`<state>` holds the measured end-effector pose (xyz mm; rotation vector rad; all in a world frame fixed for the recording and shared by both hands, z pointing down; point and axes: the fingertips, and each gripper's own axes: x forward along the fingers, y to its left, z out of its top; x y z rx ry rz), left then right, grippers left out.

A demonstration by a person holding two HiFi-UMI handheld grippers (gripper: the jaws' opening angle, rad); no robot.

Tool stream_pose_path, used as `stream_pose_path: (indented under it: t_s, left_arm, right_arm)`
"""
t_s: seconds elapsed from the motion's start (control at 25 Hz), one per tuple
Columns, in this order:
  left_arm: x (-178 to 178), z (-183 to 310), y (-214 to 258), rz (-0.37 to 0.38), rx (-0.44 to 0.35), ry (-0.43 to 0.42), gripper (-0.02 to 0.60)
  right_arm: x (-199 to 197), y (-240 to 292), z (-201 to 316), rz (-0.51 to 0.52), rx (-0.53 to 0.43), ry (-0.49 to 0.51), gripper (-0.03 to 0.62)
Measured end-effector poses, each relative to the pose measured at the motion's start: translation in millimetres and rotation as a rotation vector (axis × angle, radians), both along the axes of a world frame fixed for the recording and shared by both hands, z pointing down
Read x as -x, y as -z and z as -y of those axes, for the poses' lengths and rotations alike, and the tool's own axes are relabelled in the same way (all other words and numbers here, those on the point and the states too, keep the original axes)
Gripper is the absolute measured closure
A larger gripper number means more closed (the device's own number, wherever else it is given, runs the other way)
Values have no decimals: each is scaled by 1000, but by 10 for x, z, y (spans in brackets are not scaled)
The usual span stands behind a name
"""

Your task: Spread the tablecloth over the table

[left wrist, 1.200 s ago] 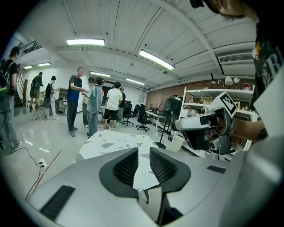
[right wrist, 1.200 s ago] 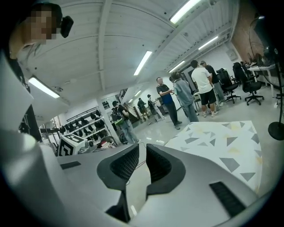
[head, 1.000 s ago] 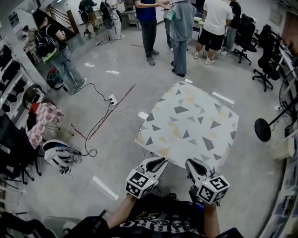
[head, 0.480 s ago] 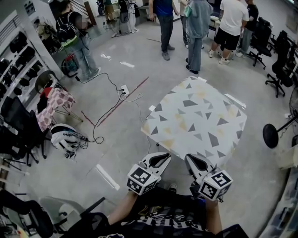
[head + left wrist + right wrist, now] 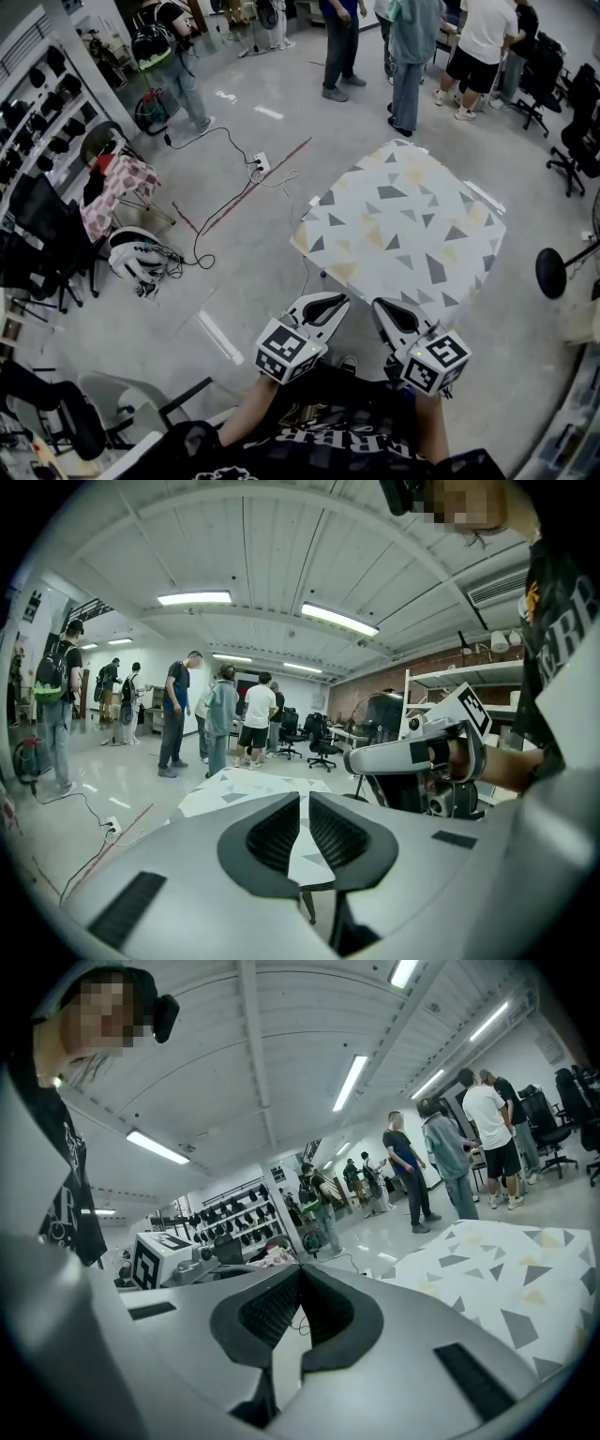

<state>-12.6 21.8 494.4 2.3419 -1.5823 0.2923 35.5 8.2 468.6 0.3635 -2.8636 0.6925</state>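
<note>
A white tablecloth (image 5: pixel 403 230) printed with grey and yellow triangles lies flat over a small table, its edges hanging over the sides. Both grippers hover side by side just short of the cloth's near corner, touching nothing. My left gripper (image 5: pixel 337 300) has just been closing; a thin slit stays between its pads (image 5: pixel 281 832), and nothing is in it. In the left gripper view the cloth (image 5: pixel 244 785) shows beyond the left gripper (image 5: pixel 305 799). My right gripper (image 5: pixel 382 305) is shut and empty. In its own view the right gripper (image 5: pixel 300 1269) has the cloth (image 5: pixel 506 1279) off to its right.
Several people (image 5: pixel 408 56) stand beyond the table's far side. Office chairs (image 5: pixel 581 141) and a fan stand (image 5: pixel 553 272) are at the right. Cables and a power strip (image 5: pixel 258 167) cross the floor at the left, by a headset (image 5: pixel 136 258) and a wall rack (image 5: pixel 37 141).
The table has drifted up and to the right in the head view. Both grippers stay empty by its near corner. The left jaws look narrower than before.
</note>
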Motion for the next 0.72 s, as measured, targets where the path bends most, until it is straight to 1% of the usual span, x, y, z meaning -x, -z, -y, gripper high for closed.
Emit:
stream_pose_path:
  t_s: [0.32, 0.52, 0.72]
  left_arm:
    - [-88, -57, 8, 10, -2, -3, 537]
    - [-139, -101, -7, 18, 0, -12, 537]
    - [-179, -148, -15, 19, -3, -20, 552]
  right_arm:
    - [-49, -13, -55, 4, -20, 25, 579]
    - [-62, -24, -90, -2, -14, 30, 580]
    - [-71, -38, -128, 0, -11, 36, 580]
